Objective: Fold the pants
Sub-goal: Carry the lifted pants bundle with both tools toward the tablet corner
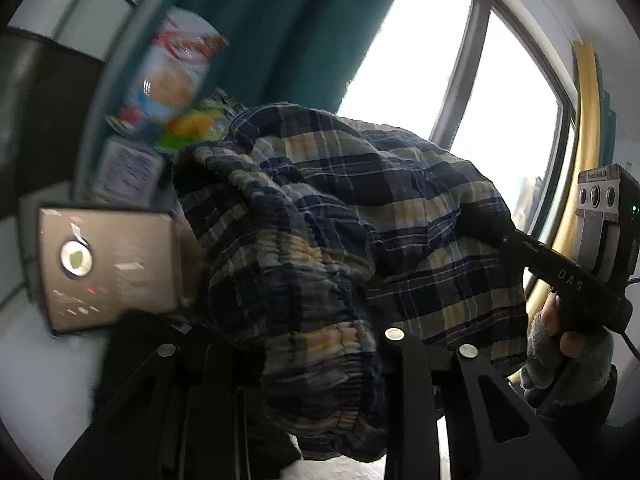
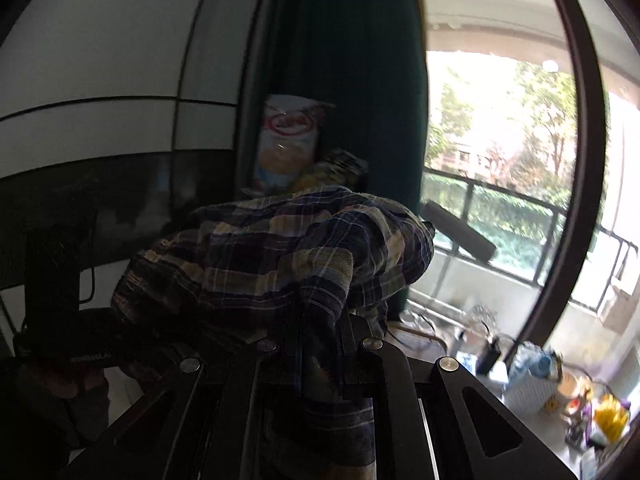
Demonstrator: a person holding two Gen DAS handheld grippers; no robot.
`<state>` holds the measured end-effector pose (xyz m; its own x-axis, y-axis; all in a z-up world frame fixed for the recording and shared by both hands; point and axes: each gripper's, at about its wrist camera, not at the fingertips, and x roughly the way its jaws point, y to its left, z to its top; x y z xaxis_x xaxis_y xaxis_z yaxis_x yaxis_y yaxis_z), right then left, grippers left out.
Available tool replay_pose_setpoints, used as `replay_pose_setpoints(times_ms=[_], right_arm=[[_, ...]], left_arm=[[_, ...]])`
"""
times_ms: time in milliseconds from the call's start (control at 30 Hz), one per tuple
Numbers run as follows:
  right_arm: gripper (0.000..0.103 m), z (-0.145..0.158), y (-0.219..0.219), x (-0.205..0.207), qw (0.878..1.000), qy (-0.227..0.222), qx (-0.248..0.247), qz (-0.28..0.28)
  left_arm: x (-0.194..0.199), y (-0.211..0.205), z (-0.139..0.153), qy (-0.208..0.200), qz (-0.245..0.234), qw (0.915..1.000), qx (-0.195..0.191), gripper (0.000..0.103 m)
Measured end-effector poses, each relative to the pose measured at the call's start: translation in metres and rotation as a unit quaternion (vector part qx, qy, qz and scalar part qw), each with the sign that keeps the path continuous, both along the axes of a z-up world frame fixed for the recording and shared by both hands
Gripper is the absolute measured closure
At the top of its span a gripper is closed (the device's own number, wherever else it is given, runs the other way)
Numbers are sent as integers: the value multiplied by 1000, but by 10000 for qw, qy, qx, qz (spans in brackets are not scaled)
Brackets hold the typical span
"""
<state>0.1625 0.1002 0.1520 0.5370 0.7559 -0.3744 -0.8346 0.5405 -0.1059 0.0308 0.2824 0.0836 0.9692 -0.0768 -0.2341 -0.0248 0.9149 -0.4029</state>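
- Hanging bunched in mid-air, the plaid pants (image 1: pixel 360 208) are lifted clear of any surface, with the gathered elastic waistband (image 1: pixel 320 344) drooping over the left hand-held gripper (image 1: pixel 320 364) and the rest of the cloth stretching across to the right hand-held gripper (image 1: pixel 508 236).
- Holding both pinches matters most here: the left hand-held gripper is clamped on a thick wad of waistband, and the right hand-held gripper, seen in its own view (image 2: pixel 320 344), is nearly closed on a thinner fold of plaid cloth that spills over its fingers.
- Judging by the crumpled mass between the two, the step in hand is lifting and shaking the garment out so that it can hang flat before any fold is made.
- Drawing the two hand-held grippers apart along the waistband should pull the slack out; pulling too sharply risks the thin fold slipping from the right-hand pinch.
- Keeping both at an even level would let the legs drop straight, though the legs themselves are hidden below the frames, so whether they are twisted cannot be told.
- Watching the surroundings is wise: the gloved hand (image 1: pixel 560 356) on the right handle is close to the window frame (image 1: pixel 460 80), and snack bags (image 1: pixel 176 72) stand against the teal curtain (image 1: pixel 280 28) just behind the cloth.
- Clearing the cluttered side table (image 2: pixel 532 392) at the lower right before lowering the pants avoids snagging.
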Motion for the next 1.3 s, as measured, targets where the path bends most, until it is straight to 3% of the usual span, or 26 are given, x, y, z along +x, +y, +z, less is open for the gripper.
replay_pose_setpoints(times_ms=[267,400,533,700,800,900,967,1067,1100,1133,1233,1300], right_arm=[[92,33,77,-39,9967,-124,179,784],[92,30,111,-43,9937,119,336,1059],[92,9,122,-27,9923,503,409,1052],[92,-67,117,20,9906,1205,216,615],[92,-146,106,64,9803,1967,22,183],[92,-204,89,92,9693,2446,-227,-135],[92,-234,80,103,9625,2671,-422,-203],[92,-253,70,110,9583,2797,-545,-223],[89,-258,67,111,9573,2827,-561,-211],[80,-264,62,112,9565,2842,-619,-242],[39,-269,56,126,9536,2888,-697,-490],[36,-262,46,128,9536,2887,-659,-549]], left_arm=[[-60,58,26,-237,806,9963,154,76],[-75,74,29,-111,1072,9938,276,76],[-59,81,14,268,1045,9934,400,76],[4,85,-52,1138,593,9916,163,76],[53,79,-108,1839,258,9826,-42,75],[83,69,-153,2359,58,9717,-141,75],[92,65,-170,2584,17,9659,-128,75],[96,63,-177,2768,-4,9609,7,70],[95,63,-177,2842,7,9588,68,65],[93,68,-178,2923,60,9562,142,61],[78,67,-175,3098,239,9500,296,51],[70,70,-167,3133,327,9480,453,43]])
